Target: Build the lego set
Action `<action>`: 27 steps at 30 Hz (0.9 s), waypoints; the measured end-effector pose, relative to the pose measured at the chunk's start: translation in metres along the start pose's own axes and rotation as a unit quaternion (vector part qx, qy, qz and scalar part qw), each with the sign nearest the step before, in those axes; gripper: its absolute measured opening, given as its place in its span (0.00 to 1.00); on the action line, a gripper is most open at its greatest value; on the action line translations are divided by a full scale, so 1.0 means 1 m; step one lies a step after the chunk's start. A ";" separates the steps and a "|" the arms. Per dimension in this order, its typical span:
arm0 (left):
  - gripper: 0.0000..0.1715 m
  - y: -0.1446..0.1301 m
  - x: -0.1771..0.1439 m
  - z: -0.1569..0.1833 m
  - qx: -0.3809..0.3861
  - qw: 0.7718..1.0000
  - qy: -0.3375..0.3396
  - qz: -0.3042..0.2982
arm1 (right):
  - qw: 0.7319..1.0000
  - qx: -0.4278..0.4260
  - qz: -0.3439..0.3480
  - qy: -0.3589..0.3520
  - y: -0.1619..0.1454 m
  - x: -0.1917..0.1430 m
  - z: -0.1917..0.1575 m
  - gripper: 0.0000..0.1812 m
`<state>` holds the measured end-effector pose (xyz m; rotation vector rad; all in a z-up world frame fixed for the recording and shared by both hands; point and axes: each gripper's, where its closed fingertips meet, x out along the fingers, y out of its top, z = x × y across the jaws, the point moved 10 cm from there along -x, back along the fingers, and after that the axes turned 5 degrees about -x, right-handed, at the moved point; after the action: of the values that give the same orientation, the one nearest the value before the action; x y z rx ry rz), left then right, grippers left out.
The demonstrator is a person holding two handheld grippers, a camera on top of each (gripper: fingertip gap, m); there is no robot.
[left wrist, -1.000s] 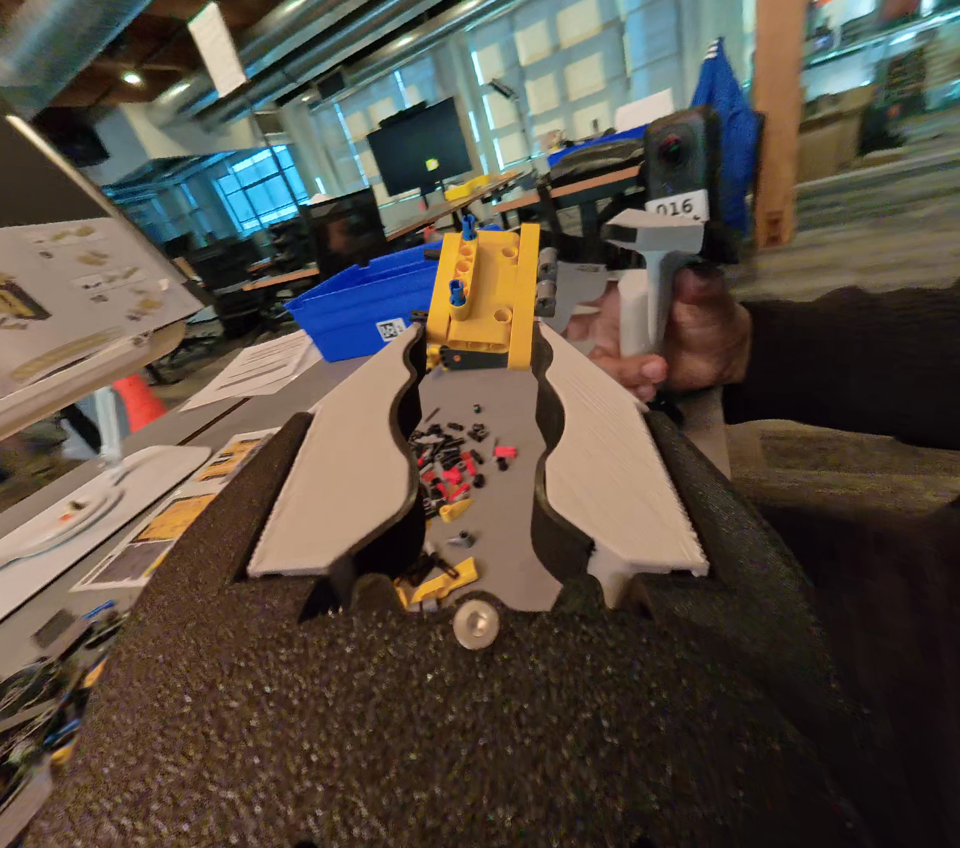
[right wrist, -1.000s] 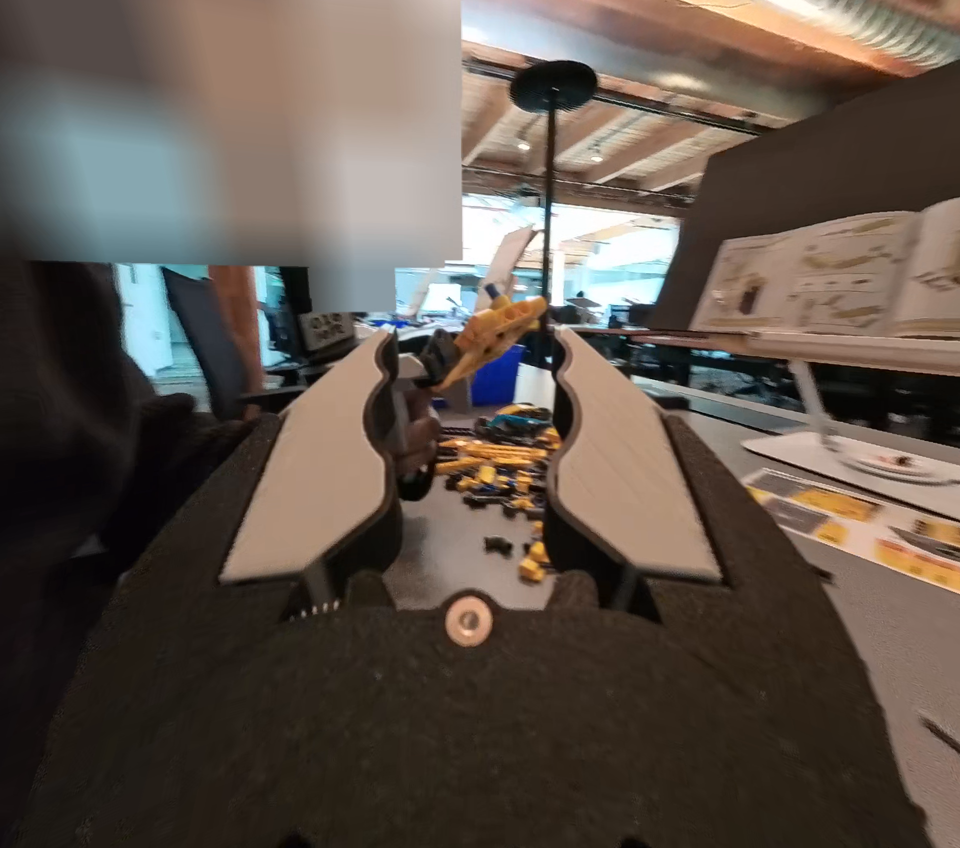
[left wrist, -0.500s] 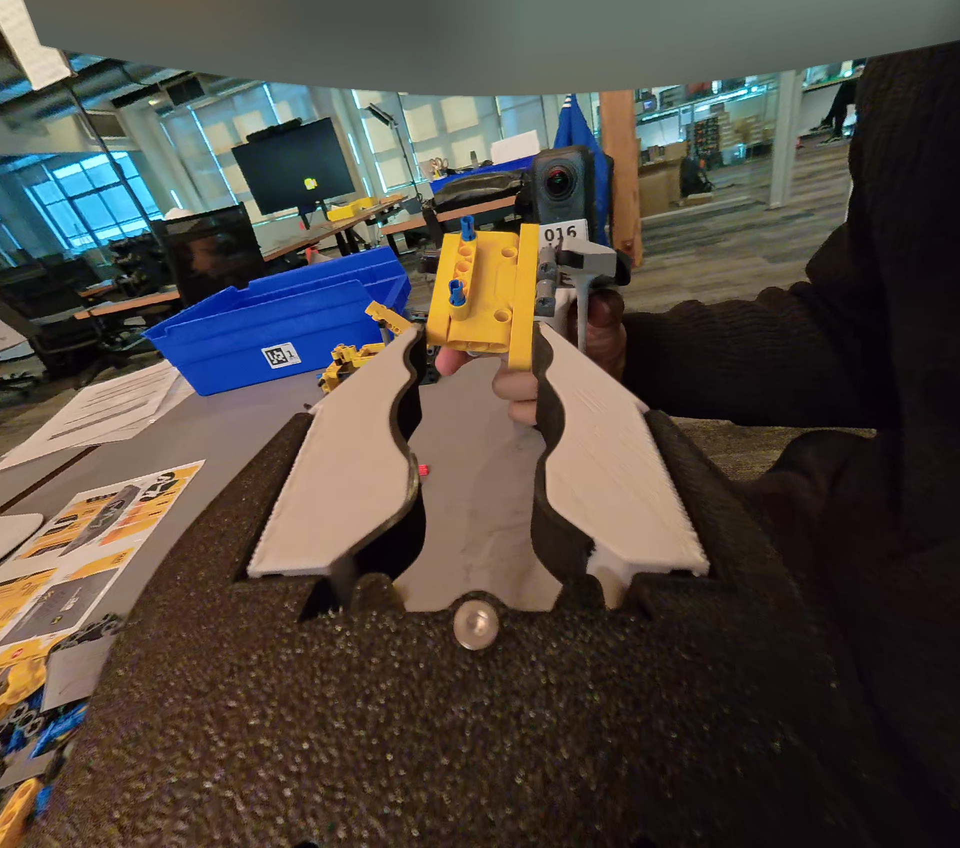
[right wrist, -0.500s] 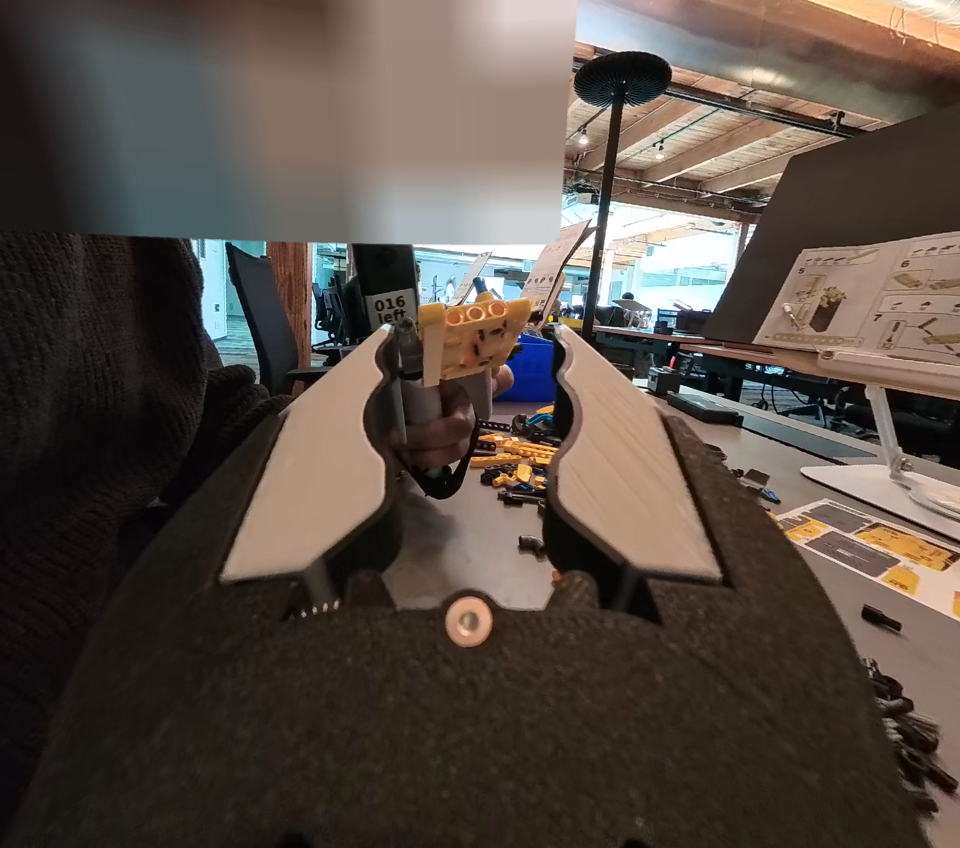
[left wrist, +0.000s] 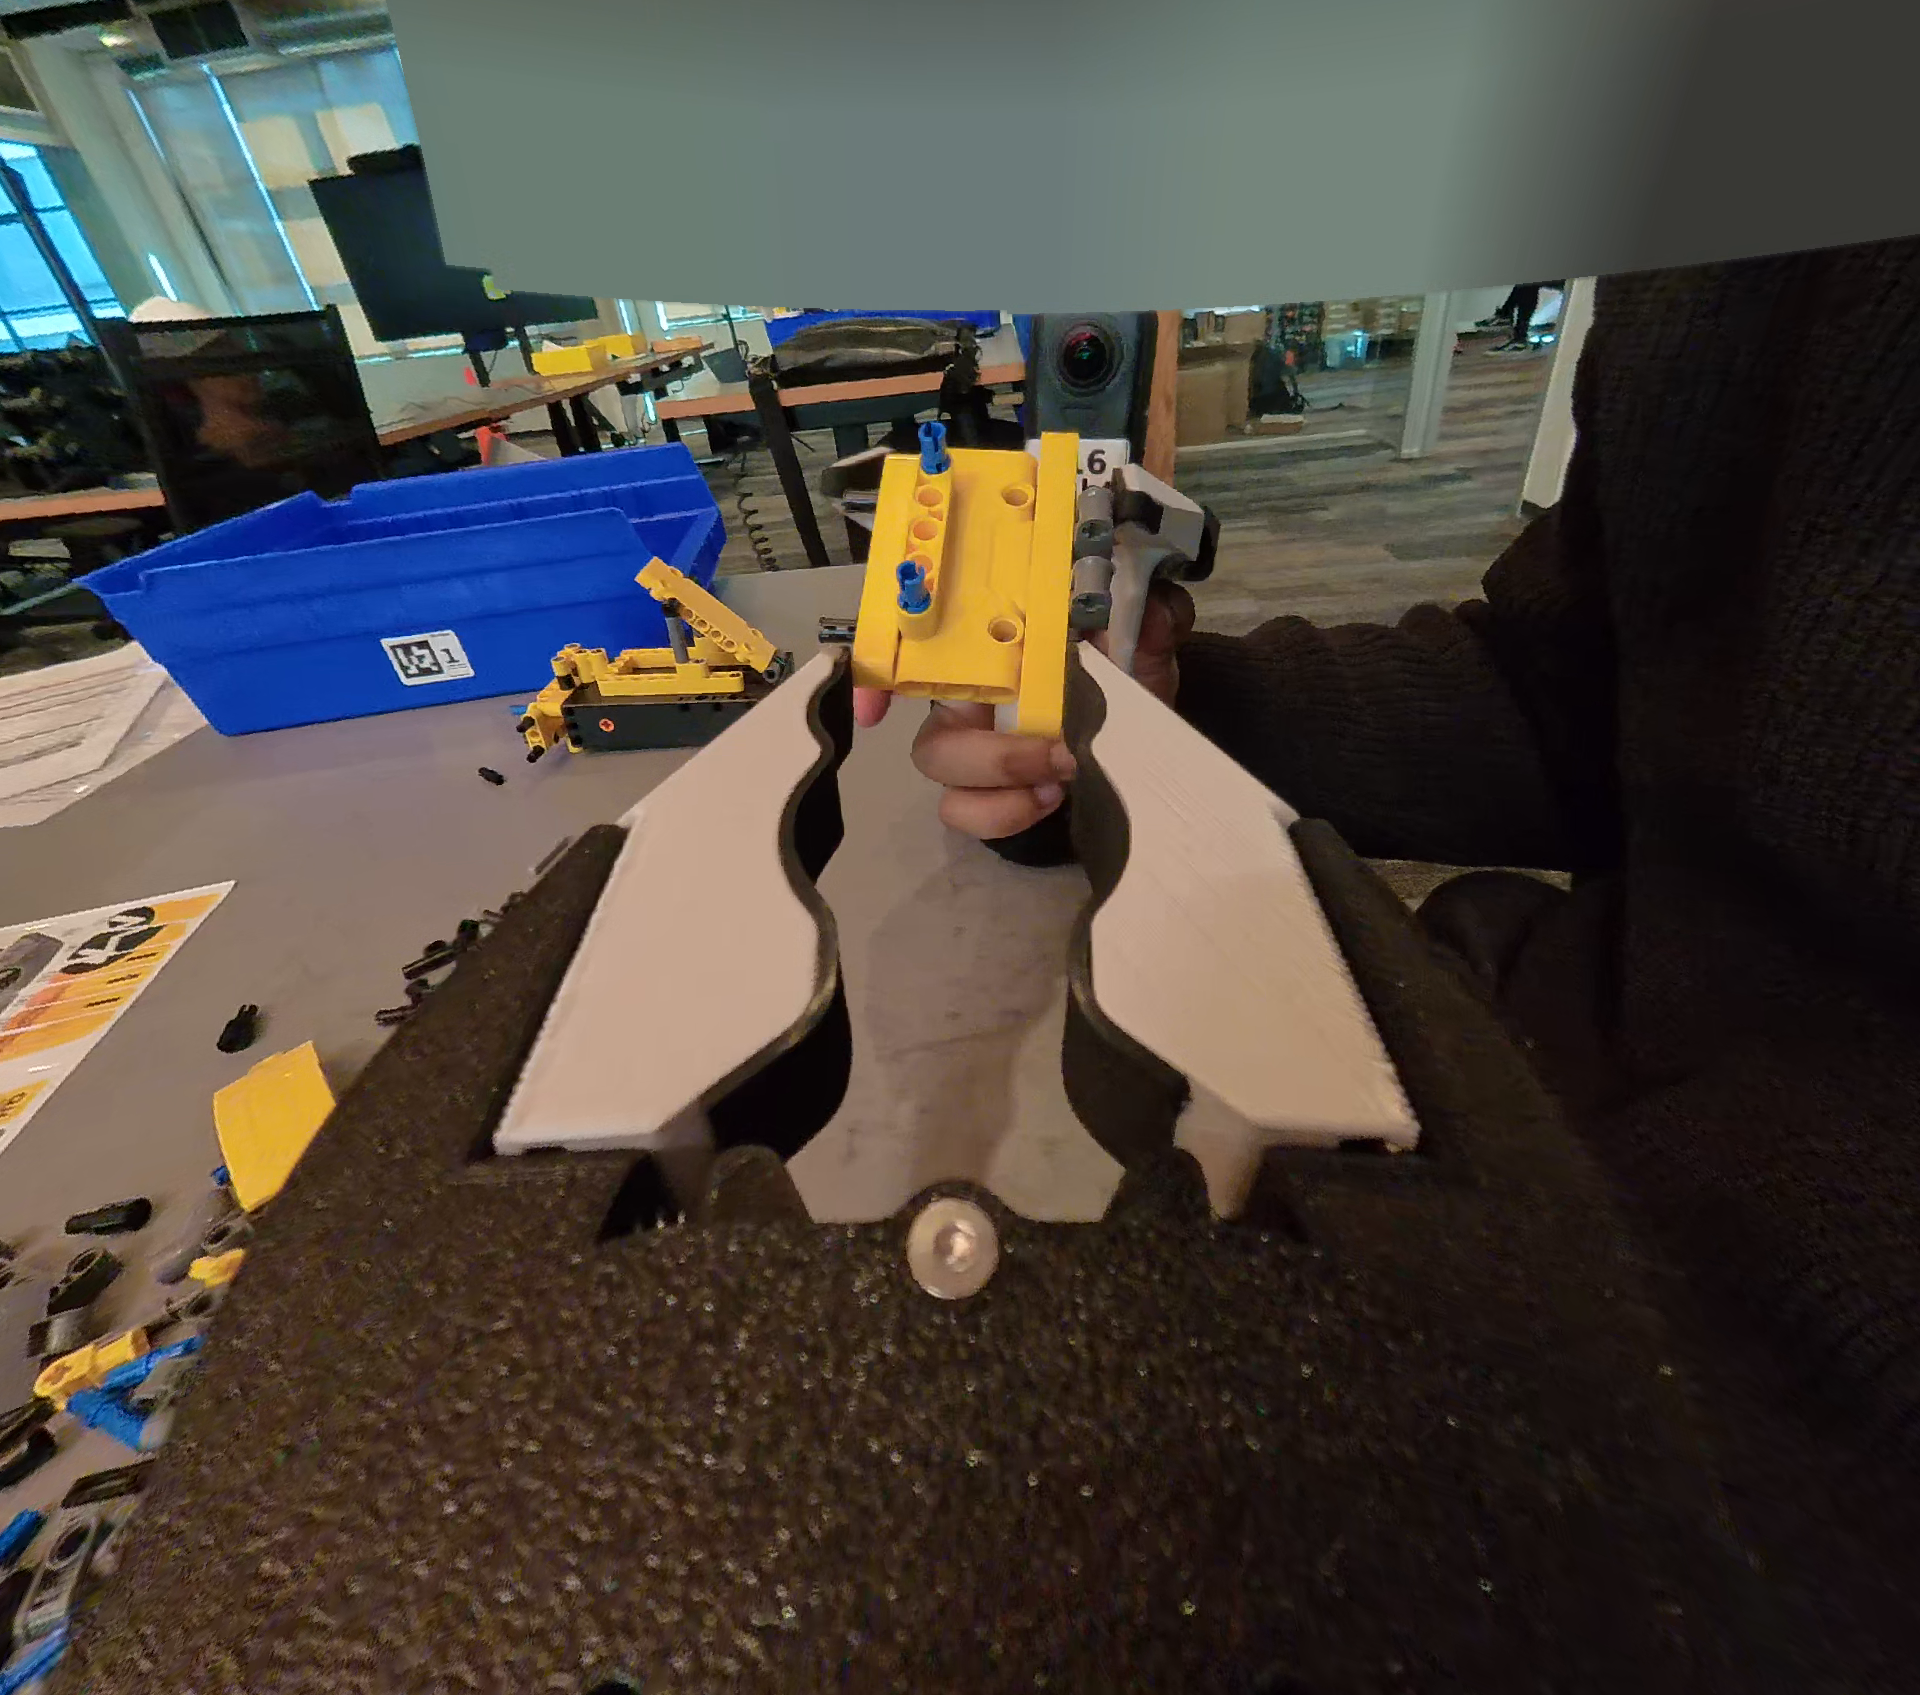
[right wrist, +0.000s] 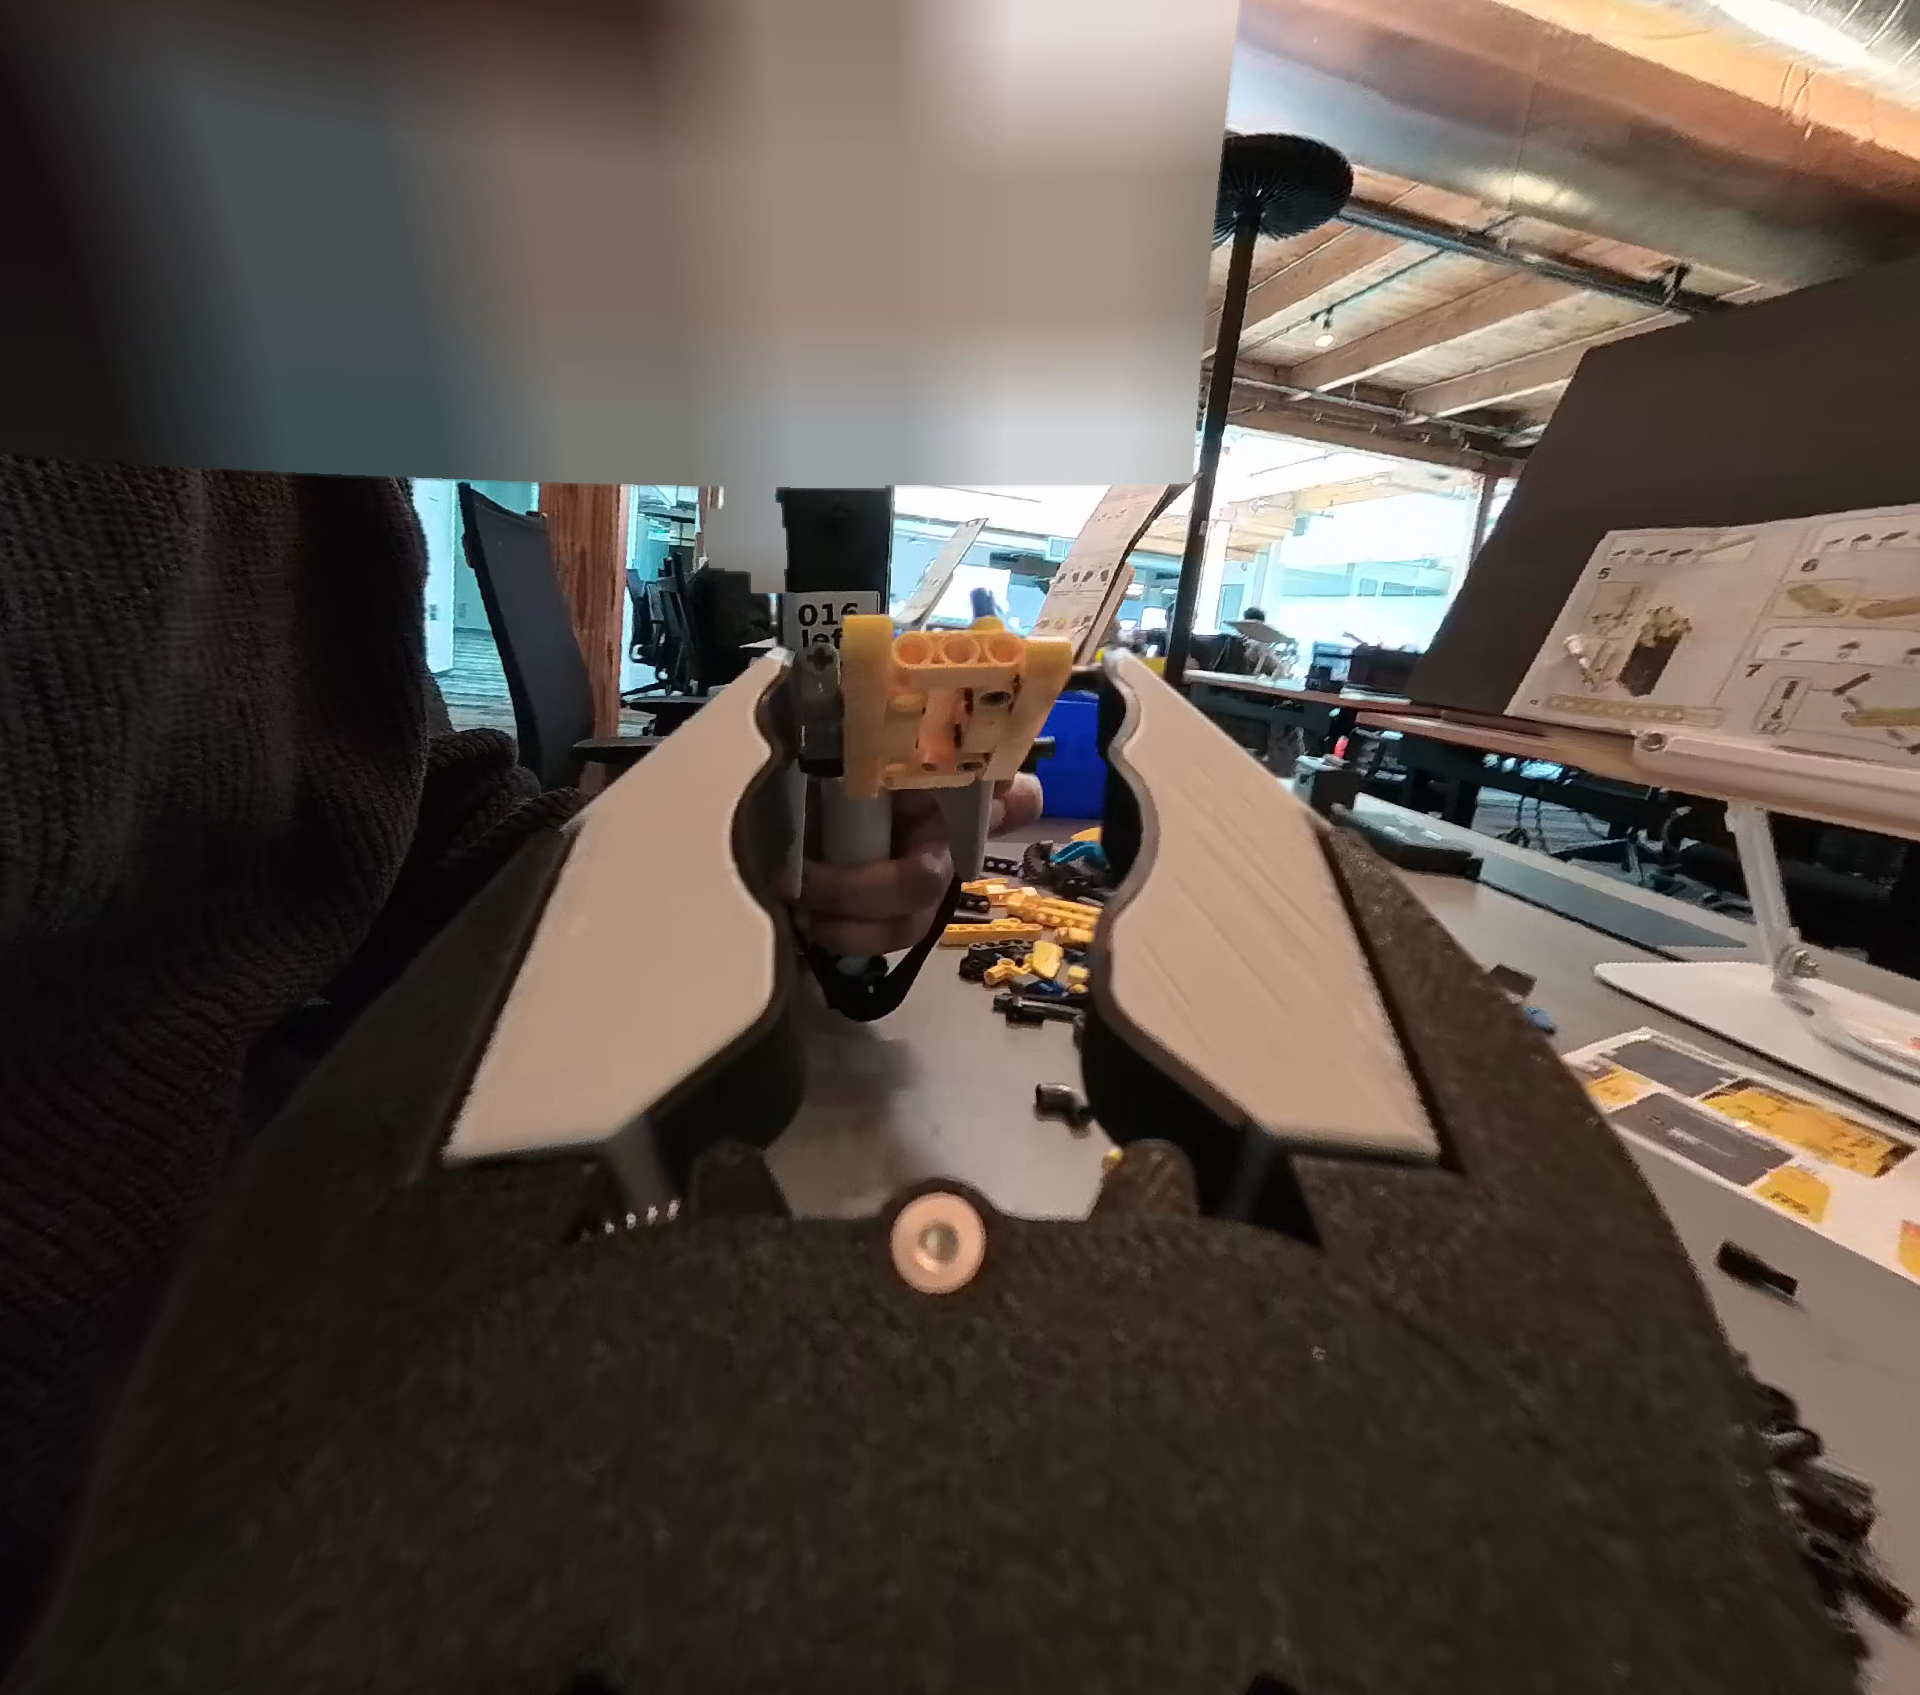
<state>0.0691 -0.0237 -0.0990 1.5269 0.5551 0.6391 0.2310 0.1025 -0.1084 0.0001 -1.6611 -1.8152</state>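
**A:** Nearest first: the left tool [left wrist: 956,669]?

**B:** Clamped on the yellow assembly [left wrist: 966,575], gripping its two side edges at the fingertips, raised clear of the worktop [left wrist: 364,814]. Same grip as a second ago.

**A:** Anything different underneath?

**B:** Swung round. No more heap of black and red bits under the fingers, just bare grey worktop there now, with loose parts [left wrist: 114,1313] out at the left edge of the left wrist view.

**A:** And the assembly itself?

**B:** Upright, flat face toward the left camera. Two blue pins [left wrist: 912,585] standing in one beam, grey connectors [left wrist: 1091,565] down the right edge.

**A:** The right tool [right wrist: 945,674]?

**B:** Spread wide, holding nothing. Brought in closer and squared up. Assembly seen tilted and small from there a second ago, now framed straight between the right fingertips. Close beside the grey connectors; touching or not, impossible to tell.

**A:** Farther off?

**B:** A small yellow and black model [left wrist: 655,689] on the worktop, newly in the left wrist view, then a blue bin [left wrist: 416,565] behind it. From the right side, a scatter of yellow pieces [right wrist: 1029,918] past the assembly, and an open instruction booklet [right wrist: 1714,637] on a stand, off right.
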 end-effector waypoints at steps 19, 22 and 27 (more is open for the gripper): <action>0.23 0.001 0.001 -0.002 -0.052 0.998 -0.027 0.004 | 0.998 0.047 0.031 0.027 0.000 0.000 -0.001 0.30; 0.23 0.002 0.000 -0.004 -0.061 0.998 -0.026 0.010 | 0.999 0.037 0.031 0.020 -0.001 0.001 -0.003 0.34; 0.23 0.001 0.000 -0.003 -0.056 0.998 -0.022 0.008 | 0.999 0.022 0.033 0.006 -0.001 0.004 -0.004 0.33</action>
<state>0.0668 -0.0211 -0.0978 1.4372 0.4668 0.6373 0.2293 0.0971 -0.1088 -0.0257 -1.6729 -1.7260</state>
